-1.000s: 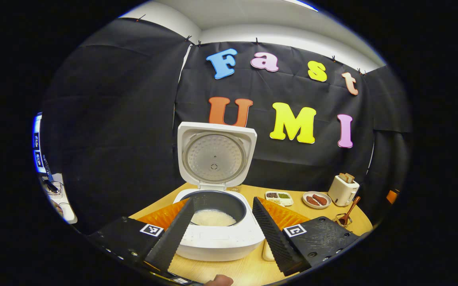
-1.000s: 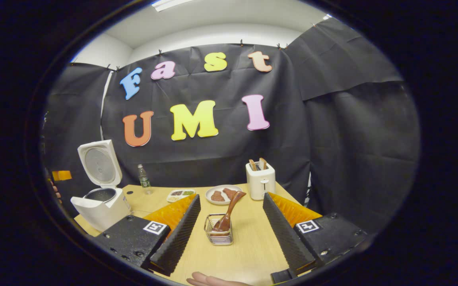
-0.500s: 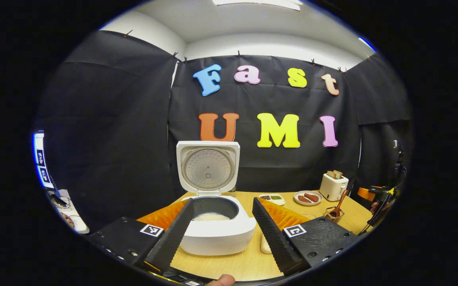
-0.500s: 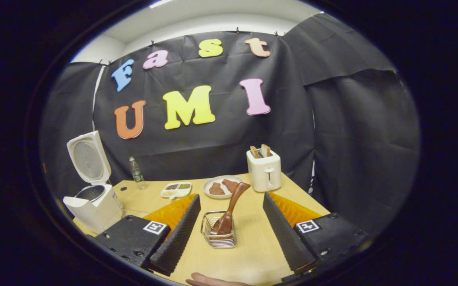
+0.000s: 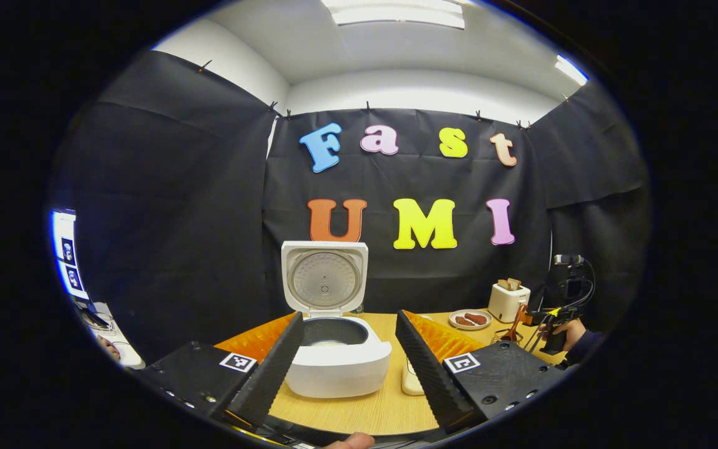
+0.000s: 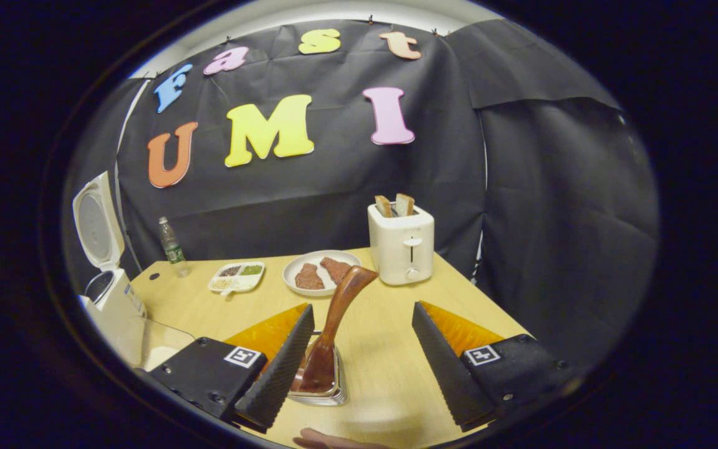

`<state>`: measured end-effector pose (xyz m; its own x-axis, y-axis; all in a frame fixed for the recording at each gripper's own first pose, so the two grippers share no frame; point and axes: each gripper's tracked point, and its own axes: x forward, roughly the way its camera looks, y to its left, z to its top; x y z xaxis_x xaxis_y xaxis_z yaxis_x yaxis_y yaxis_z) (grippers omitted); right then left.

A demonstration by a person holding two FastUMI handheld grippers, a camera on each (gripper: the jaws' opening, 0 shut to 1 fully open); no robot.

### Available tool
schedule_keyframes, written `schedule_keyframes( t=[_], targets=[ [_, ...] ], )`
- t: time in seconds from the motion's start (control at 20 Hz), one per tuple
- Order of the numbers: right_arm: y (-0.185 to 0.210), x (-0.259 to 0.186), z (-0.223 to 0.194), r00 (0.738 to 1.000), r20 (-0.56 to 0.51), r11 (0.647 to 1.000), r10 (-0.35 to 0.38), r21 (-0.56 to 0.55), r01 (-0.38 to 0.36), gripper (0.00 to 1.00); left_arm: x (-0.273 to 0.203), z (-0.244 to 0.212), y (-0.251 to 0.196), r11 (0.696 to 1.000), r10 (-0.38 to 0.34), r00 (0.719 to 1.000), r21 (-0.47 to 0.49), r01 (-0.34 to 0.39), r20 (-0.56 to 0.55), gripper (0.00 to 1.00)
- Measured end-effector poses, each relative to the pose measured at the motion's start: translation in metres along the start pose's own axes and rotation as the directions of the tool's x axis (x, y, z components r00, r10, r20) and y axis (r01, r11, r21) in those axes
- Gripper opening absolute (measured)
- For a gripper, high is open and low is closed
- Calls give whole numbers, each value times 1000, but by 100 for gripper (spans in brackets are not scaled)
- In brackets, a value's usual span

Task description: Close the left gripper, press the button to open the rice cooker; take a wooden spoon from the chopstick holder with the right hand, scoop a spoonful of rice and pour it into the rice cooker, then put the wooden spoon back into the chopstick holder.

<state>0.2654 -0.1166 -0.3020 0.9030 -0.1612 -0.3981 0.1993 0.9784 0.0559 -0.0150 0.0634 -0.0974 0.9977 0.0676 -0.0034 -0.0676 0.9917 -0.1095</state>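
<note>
The white rice cooker [image 5: 338, 368] stands with its lid [image 5: 325, 277] raised, and some rice lies in its dark pot. My left gripper [image 5: 349, 315] is open, a short way back from the cooker, whose body shows between the fingers. In the right gripper view, the wooden spoon [image 6: 339, 308] stands slanted in the wire chopstick holder [image 6: 326, 393]. My right gripper [image 6: 363, 308] is open around the spoon, whose handle is close to the left finger; I cannot tell if they touch. The cooker [image 6: 110, 302] sits at the far left.
On the wooden table [image 6: 384, 349] stand a white toaster [image 6: 401, 242] with bread, a plate [image 6: 320, 270] of brown pieces, a divided dish [image 6: 237, 277] and a bottle [image 6: 172, 245]. A clear container [image 6: 162, 343] lies beside the cooker. Black cloth walls surround the table.
My left gripper has drawn back from the cooker, which now looks smaller. My right gripper has moved in toward the chopstick holder, and the spoon now stands between its fingers.
</note>
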Motion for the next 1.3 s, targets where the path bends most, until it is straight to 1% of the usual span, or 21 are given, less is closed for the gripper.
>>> schedule_keyframes(
  t=[0.1, 0.15, 0.2, 0.3, 0.35, 0.45, 0.5, 0.55, 0.6, 0.65, 0.7, 0.75, 0.8, 0.85, 0.9, 0.95, 1.05, 1.3],
  targets=[
    [6, 18, -12, 999, -43, 999, 24, 34, -23, 99, -5, 0, 2, 1000, -5, 1000, -4, 5, 1, 94],
    [7, 27, -13, 998, -50, 999, 26, 45, -23, 99, -5, -2, 4, 1000, -6, 1000, -3, 6, 0, 94],
    [5, 36, -14, 998, -59, 998, 11, 59, -8, 100, -6, -3, 6, 1000, -1, 1000, -2, 1, -3, 94],
    [9, 48, -21, 995, -96, 995, 24, 95, -15, 100, -4, -7, 9, 1000, 1, 1000, 4, -1, -13, 94],
    [9, 53, -22, 994, -103, 994, 22, 106, -11, 96, -3, -9, 9, 1000, -1, 1000, 7, 1, -20, 94],
    [13, 62, -20, 994, -99, 993, 54, 113, -43, 83, -2, -14, 6, 1000, -12, 999, 15, 12, -32, 94],
    [15, 64, -21, 992, -107, 993, 65, 102, -54, 77, -1, -15, 3, 1000, -21, 999, 20, 22, -38, 94],
    [17, 66, -25, 989, -125, 993, 76, 94, -65, 70, 0, -18, 1, 999, -29, 999, 25, 30, -44, 94],
    [18, 65, -25, 988, -126, 992, 90, 104, -77, 69, 1, -20, -3, 999, -37, 998, 33, 39, -51, 94],
    [24, 63, -23, 986, -120, 987, 119, 121, -105, 67, 1, -22, -6, 998, -44, 997, 45, 47, -55, 94],
    [29, 60, -21, 983, -119, 984, 142, 128, -126, 68, 0, -22, -7, 997, -47, 997, 57, 51, -55, 94],
    [30, 58, -17, 983, -104, 982, 148, 129, -135, 58, 1, -24, -11, 996, -56, 997, 69, 60, -55, 94],
    [29, 55, -10, 986, -85, 983, 141, 131, -129, 60, -1, -25, -14, 995, -65, 996, 77, 69, -56, 94],
    [26, 53, -8, 990, -78, 986, 116, 133, -105, 44, -2, -26, -15, 994, -72, 996, 78, 76, -59, 94],
    [34, 52, -7, 986, -79, 981, 145, 141, -133, 25, -3, -27, -17, 994, -82, 995, 73, 86, -64, 94],
    [44, 42, -5, 982, -77, 977, 172, 142, -160, 25, -3, -30, -19, 993, -91, 993, 64, 96, -73, 95],
    [44, 34, 2, 983, -64, 979, 170, 122, -161, 20, -5, -31, -15, 995, -88, 993, 50, 92, -81, 96],
    [45, 4, 33, 985, 38, 982, 166, 86, -169, 16, -11, -27, -2, 997, -68, 996, 42, 70, -64, 96]
  ],
)
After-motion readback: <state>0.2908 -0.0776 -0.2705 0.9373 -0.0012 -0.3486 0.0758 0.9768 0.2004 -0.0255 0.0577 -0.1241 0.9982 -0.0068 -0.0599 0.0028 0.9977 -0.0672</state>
